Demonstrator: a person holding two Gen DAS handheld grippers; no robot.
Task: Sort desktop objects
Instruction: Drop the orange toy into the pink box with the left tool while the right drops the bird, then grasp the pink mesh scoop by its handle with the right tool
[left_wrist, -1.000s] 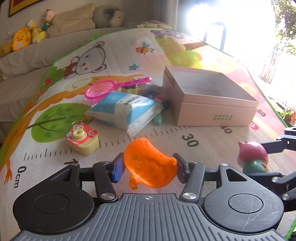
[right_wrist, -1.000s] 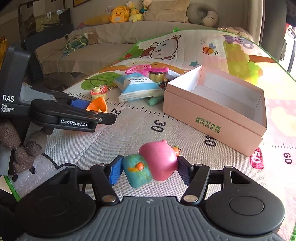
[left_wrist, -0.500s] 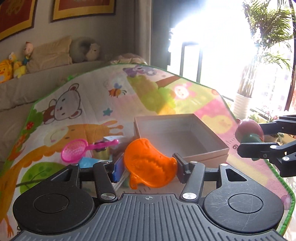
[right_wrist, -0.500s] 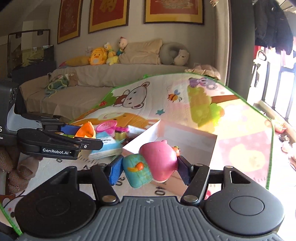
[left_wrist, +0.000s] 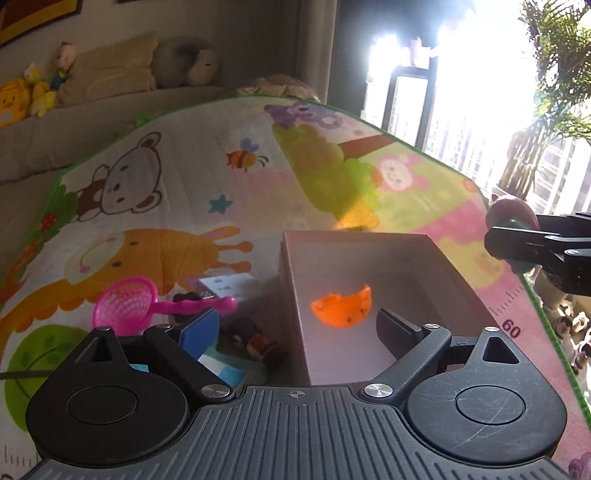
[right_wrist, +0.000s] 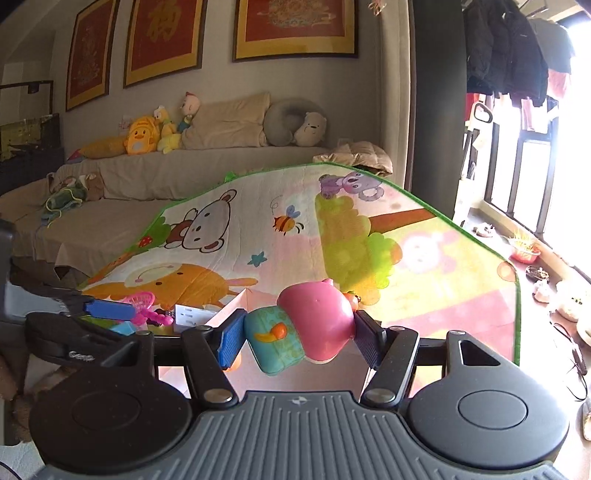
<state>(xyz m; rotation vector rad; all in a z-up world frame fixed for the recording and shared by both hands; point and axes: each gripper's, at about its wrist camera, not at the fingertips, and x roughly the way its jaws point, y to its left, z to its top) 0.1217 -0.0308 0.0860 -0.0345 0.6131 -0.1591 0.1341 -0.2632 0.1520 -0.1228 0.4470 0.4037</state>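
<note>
Fingers of the left gripper are spread wide with nothing between them, poised above the pink box. Inside the box lies the orange toy, on the pale floor of the box near its left wall, apart from both fingers. Fingers of the right gripper are clamped on the pig toy, a pink head on a teal body, held over the box's near edge; from the left wrist view it shows at the far right, level with the box's far rim. Left of the box on the play mat lie a pink strainer, a blue-and-white packet and a small dark figure.
</note>
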